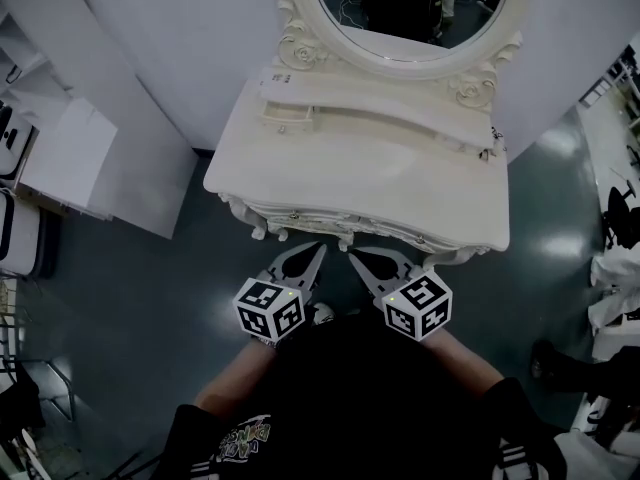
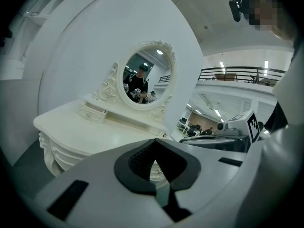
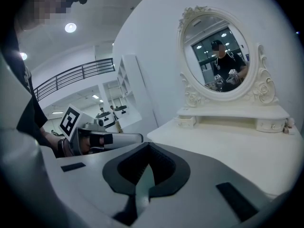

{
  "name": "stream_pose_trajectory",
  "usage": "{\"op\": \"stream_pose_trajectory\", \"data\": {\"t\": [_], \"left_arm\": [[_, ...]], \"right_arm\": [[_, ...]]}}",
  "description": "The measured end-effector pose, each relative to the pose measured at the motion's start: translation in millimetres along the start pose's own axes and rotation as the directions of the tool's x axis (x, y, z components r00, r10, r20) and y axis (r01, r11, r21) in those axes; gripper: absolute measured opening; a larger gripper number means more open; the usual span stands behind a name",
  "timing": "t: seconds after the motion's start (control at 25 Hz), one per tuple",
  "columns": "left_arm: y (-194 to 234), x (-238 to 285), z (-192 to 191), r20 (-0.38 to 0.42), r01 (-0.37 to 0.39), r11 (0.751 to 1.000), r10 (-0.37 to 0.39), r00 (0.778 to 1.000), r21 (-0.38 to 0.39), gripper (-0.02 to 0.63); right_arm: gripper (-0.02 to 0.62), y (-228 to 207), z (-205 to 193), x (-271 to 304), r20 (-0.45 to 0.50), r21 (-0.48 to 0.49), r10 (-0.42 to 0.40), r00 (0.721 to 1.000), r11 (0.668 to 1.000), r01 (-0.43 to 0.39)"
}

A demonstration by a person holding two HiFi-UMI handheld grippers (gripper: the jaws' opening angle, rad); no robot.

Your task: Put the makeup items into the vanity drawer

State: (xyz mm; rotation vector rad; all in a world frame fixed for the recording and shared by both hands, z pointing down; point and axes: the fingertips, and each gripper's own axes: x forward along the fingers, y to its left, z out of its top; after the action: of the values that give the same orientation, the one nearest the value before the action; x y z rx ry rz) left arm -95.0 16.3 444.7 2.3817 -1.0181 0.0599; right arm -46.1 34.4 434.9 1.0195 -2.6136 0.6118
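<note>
White vanity desk (image 1: 400,188) ahead, left gripper (image 1: 316,256) and right gripper (image 1: 358,260) hover short of it, fingers pressed together, empty, seemingly poised to begin.

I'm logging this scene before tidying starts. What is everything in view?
vanity table: one, cream white, centre, against a white wall.
mirror: one, oval, white carved frame, at the table's back.
small drawers: two, white, at the ends of the shelf under the mirror.
small dark thing: one, shelf's right end, too small to identify.
left gripper: one, grey, jaws shut, empty, before the table's front edge.
right gripper: one, grey, shut, empty, beside it.
shirt: one, black, bottom edge.
</note>
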Motion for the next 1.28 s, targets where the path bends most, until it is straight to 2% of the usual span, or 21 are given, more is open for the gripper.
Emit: {"op": "stream_pose_trajectory", "data": {"t": [1.28], "left_arm": [[5.2, -1.3, -8.8, -0.027, -0.010, 1.000, 0.010, 1.000, -0.006, 0.002]], "right_arm": [[0.029, 0.6, -11.1, 11.6, -0.025, 0.046, 0.039, 0.999, 0.998, -0.038]]}}
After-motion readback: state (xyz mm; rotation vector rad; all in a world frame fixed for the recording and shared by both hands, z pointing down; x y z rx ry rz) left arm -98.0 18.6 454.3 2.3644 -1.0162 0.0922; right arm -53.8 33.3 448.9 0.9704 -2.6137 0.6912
